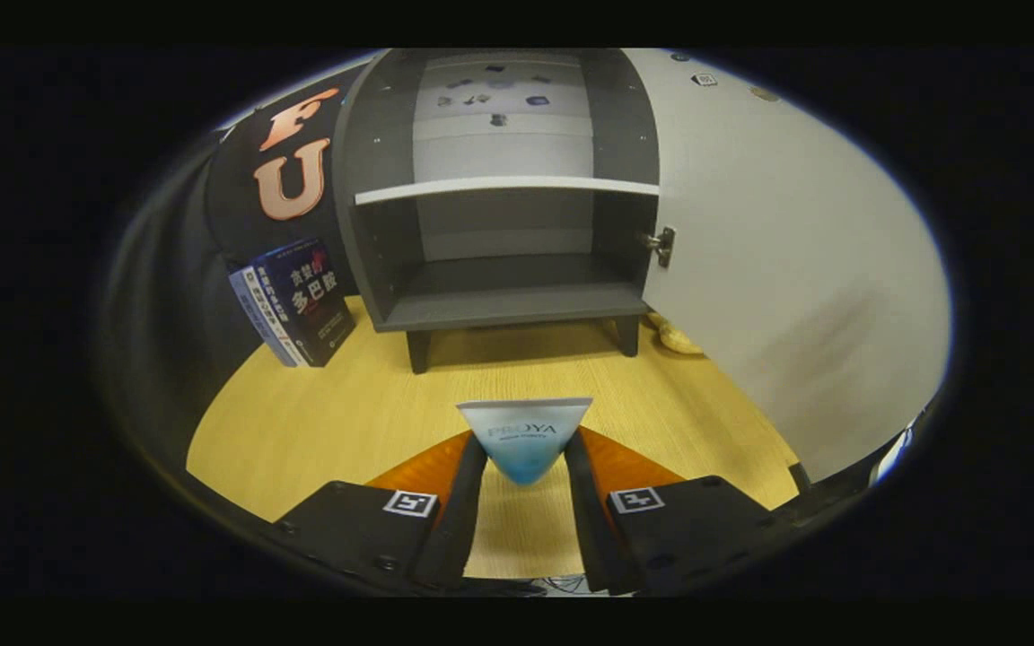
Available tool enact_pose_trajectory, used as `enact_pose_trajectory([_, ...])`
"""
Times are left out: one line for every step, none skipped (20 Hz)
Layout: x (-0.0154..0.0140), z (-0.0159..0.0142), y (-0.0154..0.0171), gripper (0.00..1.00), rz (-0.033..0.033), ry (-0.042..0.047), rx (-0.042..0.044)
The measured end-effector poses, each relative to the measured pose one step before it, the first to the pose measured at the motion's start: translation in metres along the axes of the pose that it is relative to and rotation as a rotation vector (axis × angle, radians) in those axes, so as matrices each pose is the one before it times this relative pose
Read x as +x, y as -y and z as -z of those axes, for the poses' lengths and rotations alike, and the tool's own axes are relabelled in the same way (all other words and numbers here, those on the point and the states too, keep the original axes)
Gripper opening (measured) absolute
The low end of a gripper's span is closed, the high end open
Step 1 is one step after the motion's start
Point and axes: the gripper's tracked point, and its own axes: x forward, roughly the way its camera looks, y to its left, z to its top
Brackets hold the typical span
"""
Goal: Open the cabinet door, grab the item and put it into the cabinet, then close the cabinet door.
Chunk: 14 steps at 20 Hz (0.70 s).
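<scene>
Both fingers point(524, 467) tight against the box point(524, 435).

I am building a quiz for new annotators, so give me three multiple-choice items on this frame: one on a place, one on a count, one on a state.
1. Where does the pale blue-and-white box sit?
A. on the cabinet's lower shelf
B. between the gripper fingers, above the yellow wooden tabletop
C. leaning on the books

2. How many books stand left of the dark grey cabinet?
A. two
B. five
C. none

3. What state is the white cabinet door in?
A. shut
C. taken off its hinge
B. swung open to the right

Key: 1 B, both fingers press on the box's sides, well short of the cabinet. 2 A, two spines lean side by side by the cabinet's left wall. 3 B, the door stands aside on its metal hinge and both shelves show bare.
</scene>
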Motion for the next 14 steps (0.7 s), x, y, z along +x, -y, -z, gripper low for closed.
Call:
enact_pose_trajectory([-0.00404,-0.01418,-0.00145,0.56,0.00130,0.01073,0.00012])
enact_pose_trajectory([-0.00319,-0.01545,-0.00198,0.56,0.00100,0.01774,-0.00448])
enact_pose_trajectory([-0.00328,-0.01412,-0.00155,0.56,-0.00305,0.01429,-0.01539])
enact_pose_trajectory([-0.00271,-0.01620,-0.00289,0.56,-0.00071,0.01823,-0.01392])
enact_pose_trajectory([-0.00246,-0.01696,-0.00213,0.56,-0.00478,0.02011,-0.01052])
enact_pose_trajectory([-0.00189,-0.01676,-0.00259,0.56,-0.00876,0.01565,-0.00536])
enact_pose_trajectory([-0.00059,-0.01761,-0.00389,0.56,-0.01571,0.01510,0.00458])
enact_pose_trajectory([0.00130,-0.01806,-0.00574,0.56,-0.01979,0.01638,0.01291])
enact_pose_trajectory([0.00186,-0.01785,-0.00296,0.56,-0.01488,0.01777,0.01225])
enact_pose_trajectory([0.00392,-0.01731,-0.00163,0.56,-0.00286,0.01763,0.00505])
enact_pose_trajectory([0.00409,-0.01544,0.00027,0.56,0.00486,0.01034,-0.00790])
enact_pose_trajectory([0.00323,-0.01342,0.00112,0.56,0.00864,0.00690,-0.01080])
enact_pose_trajectory([0.00439,-0.01480,-0.00161,0.56,0.00159,0.00839,-0.01008])
enact_pose_trajectory([0.00344,-0.01563,-0.00271,0.56,-0.00387,0.01145,-0.00595])
